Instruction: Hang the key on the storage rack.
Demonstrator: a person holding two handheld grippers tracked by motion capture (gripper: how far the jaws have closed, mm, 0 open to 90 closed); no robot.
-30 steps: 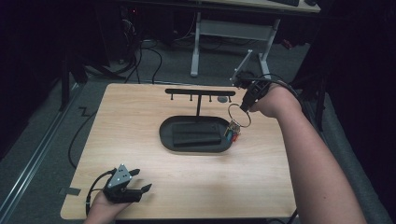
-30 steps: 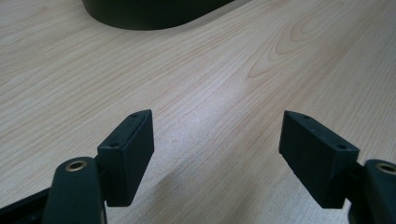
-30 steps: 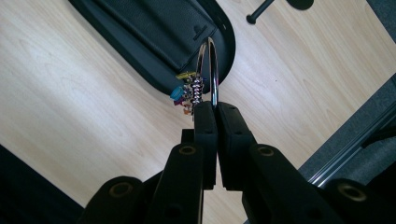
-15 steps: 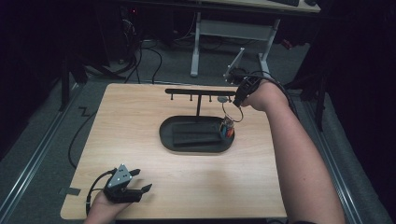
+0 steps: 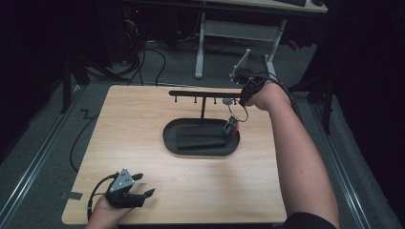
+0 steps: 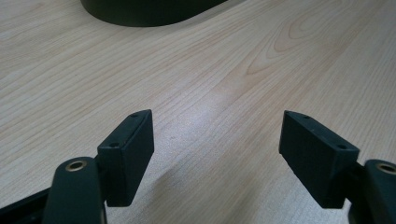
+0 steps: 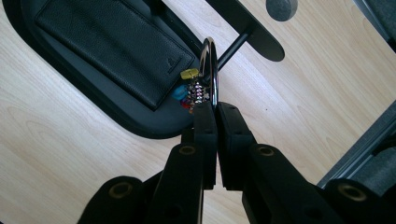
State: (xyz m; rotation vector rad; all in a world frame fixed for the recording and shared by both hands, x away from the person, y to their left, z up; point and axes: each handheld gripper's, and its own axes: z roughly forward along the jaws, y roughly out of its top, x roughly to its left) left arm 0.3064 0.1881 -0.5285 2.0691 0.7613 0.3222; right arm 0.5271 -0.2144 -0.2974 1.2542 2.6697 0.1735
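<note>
The key ring (image 5: pixel 237 114) in the high view hangs from the right gripper (image 5: pixel 244 99) just over the right end of the black tray (image 5: pixel 172 138), its charms (image 5: pixel 231 128) dangling near the stand (image 5: pixel 203 102), while the left gripper (image 5: pixel 138 187) sits near the table's (image 5: pixel 143 109) front left corner. In the left gripper view the jaws are spread wide over bare wood, holding nothing. In the right gripper view the right gripper (image 7: pixel 215 112) is pinched tight on the key ring (image 7: pixel 211 65), with the charms (image 7: pixel 189 91) above the tray's (image 7: pixel 140 123) edge next to a black wallet (image 7: pixel 112 46).
</note>
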